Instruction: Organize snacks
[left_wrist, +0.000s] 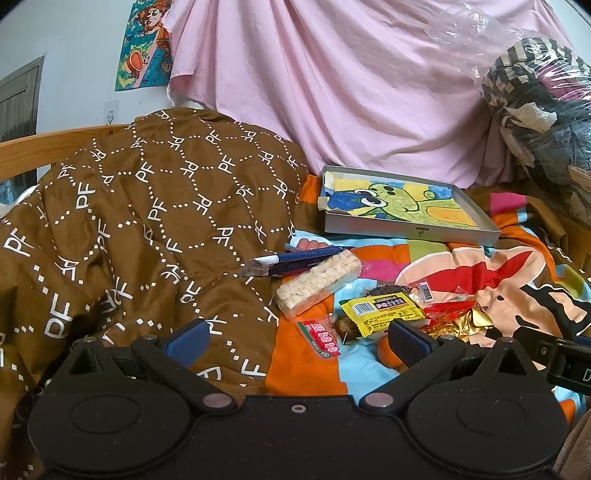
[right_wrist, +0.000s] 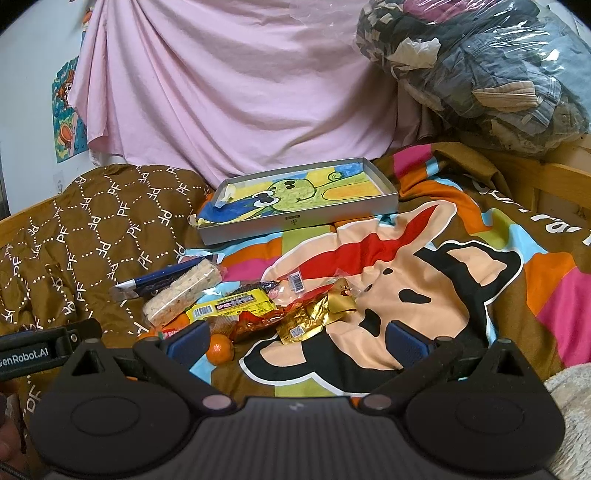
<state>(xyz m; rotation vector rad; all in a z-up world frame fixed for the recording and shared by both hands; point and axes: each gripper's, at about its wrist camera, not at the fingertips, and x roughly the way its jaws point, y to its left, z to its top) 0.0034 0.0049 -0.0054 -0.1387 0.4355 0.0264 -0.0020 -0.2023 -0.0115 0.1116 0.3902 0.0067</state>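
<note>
Here, as the two wrist views showed it:
Left gripper (left_wrist: 297, 338): jaws spread wide, grasping nothing, low over the bedspread (left_wrist: 388, 262).
Right gripper (right_wrist: 295, 341): jaws likewise apart and empty.
Snacks: heaped together on the bedspread, a rice bar (left_wrist: 319, 282) leaning on a blue packet (left_wrist: 291, 260), a yellow packet (left_wrist: 382, 312) beside gold wrappers (right_wrist: 314, 317), an orange (right_wrist: 219, 349) nearest the right gripper.
Tray (left_wrist: 410, 232): beyond the heap, nothing in it but a drawing.

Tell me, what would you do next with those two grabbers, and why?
Probably ease the left gripper forward onto the red-and-white packet lying nearest between its open fingers. Both grippers are open and empty, the snacks sit in a loose pile on the blanket, and the shallow grey box behind them holds no snacks yet, so it looks like the likely place for them.
</note>
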